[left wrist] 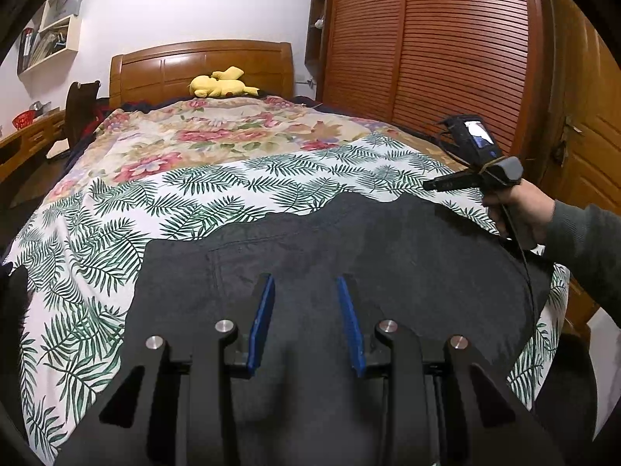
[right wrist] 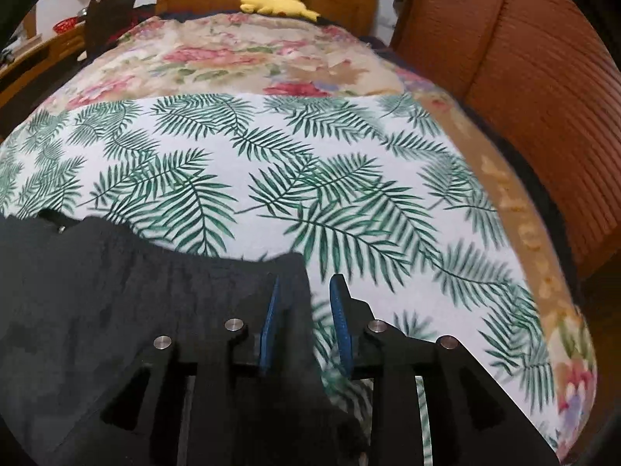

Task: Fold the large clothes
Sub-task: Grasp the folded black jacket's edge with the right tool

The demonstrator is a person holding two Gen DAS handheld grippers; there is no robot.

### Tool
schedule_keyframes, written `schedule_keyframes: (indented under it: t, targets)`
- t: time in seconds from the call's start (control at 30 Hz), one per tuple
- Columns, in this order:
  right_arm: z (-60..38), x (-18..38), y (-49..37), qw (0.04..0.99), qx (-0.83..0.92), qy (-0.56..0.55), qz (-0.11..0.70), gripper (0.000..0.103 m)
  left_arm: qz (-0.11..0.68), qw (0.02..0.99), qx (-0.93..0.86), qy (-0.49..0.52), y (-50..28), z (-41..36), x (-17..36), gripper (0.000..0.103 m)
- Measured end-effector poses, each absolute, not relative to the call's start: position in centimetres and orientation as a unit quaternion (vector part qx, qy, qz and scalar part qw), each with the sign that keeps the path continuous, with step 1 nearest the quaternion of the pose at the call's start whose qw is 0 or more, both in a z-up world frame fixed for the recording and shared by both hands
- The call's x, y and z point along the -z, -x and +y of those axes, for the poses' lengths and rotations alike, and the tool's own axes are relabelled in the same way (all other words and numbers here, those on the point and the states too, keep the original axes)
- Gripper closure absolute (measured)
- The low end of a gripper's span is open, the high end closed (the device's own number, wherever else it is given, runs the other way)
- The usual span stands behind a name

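A large dark grey garment (left wrist: 349,256) lies spread flat on the palm-leaf sheet (left wrist: 155,202) at the near end of the bed. My left gripper (left wrist: 306,283) hovers over its middle, jaws apart, nothing between the blue pads (left wrist: 264,310). A hand holds my right gripper (left wrist: 429,185) over the garment's far right edge. In the right wrist view the right gripper (right wrist: 304,283) stands open. The garment's corner (right wrist: 293,268) lies between its jaws against the left pad (right wrist: 271,306); the right pad does not touch it.
A floral quilt (left wrist: 202,132) covers the far half of the bed, with a yellow plush toy (left wrist: 221,83) by the wooden headboard (left wrist: 202,62). A slatted wooden wardrobe (left wrist: 446,46) runs along the right side. A desk and chair (left wrist: 79,108) stand at the left.
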State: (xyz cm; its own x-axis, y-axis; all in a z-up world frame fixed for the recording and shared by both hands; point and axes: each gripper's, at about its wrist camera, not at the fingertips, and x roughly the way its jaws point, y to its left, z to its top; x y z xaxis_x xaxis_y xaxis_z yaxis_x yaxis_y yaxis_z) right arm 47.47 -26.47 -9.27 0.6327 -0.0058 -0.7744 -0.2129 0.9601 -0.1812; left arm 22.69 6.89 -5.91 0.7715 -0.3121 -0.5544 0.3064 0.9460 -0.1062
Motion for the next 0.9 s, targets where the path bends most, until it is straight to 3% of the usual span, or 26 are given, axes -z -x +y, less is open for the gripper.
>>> schedule_keyframes:
  t: [0.17, 0.43, 0.9]
  targets:
    - [-28.0, 7.3, -41.9, 0.908, -0.076, 0.115, 0.397, 0.069, 0.29, 0.941, 0.172, 0.002, -21.2, 6.2, 5.6, 0.071]
    - [-30.0, 7.2, -33.9, 0.906, -0.104, 0.1, 0.397, 0.048, 0.293, 0.938, 0.185, -0.008, -19.1, 4.0, 5.8, 0.071]
    - [-31.2, 8.7, -25.2, 0.893, -0.14, 0.106, 0.414, 0.044, 0.302, 0.934, 0.192, 0.002, -14.2, 0.5, 6.6, 0.071]
